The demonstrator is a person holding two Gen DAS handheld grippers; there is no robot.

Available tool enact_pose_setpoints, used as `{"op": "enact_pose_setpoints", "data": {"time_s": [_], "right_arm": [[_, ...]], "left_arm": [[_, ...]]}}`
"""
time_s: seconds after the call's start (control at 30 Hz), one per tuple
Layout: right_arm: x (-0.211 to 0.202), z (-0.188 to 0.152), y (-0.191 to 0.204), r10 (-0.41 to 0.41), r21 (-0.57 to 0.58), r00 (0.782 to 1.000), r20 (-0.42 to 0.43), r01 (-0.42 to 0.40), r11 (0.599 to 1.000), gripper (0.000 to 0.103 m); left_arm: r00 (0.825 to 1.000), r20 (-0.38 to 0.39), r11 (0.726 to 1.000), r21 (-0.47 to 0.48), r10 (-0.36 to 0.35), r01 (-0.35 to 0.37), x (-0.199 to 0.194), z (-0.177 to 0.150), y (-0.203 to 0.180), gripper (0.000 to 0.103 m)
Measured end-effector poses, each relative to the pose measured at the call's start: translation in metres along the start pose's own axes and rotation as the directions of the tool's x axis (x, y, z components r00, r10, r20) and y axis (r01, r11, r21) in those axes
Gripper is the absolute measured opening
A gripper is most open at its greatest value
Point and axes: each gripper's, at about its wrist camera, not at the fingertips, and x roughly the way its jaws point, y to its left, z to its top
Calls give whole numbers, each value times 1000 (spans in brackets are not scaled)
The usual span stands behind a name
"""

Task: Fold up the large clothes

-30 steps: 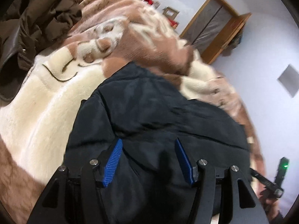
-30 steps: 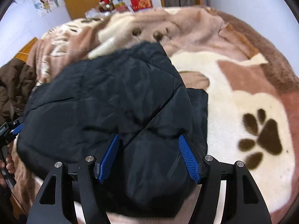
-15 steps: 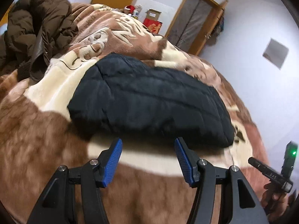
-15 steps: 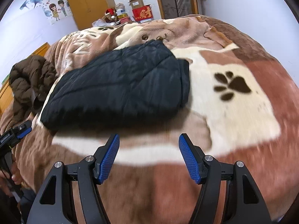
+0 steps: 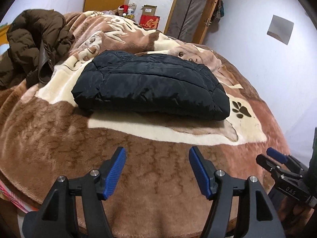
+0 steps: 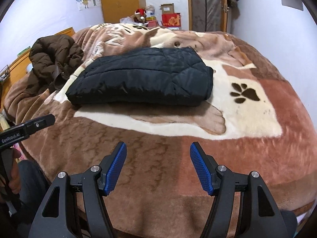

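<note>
Left gripper (image 5: 157, 170) and right gripper (image 6: 158, 167): black angular frames, ribbed blue pads (image 6: 116, 168), silver screws; white "GenRobot.AI" and "DAS" lettering on the bodies.

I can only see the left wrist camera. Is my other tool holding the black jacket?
Observer: No. The right wrist view shows the right tool open, with only the blanket showing between its fingers. The folded black jacket lies farther up the bed.
Child: Does my left tool have any writing on it?
Observer: Yes. Seen side-on in the right wrist view, the left tool has white lettering that reads GenRobot.AI.
</note>
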Motion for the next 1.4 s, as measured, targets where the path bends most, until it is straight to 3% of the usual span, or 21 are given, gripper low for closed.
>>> {"op": "enact_pose_setpoints", "data": {"time_s": [0.33, 1.4], "right_arm": [[-15, -2, 10, -38, -28, 999, 21, 38, 999, 67], [-17, -7, 14, -43, -41, 999, 7, 43, 998, 67]], "left_arm": [[997, 3, 997, 37, 75, -75, -9, -6, -9, 68], [995, -10, 994, 41, 103, -103, -16, -20, -19, 68]]}}
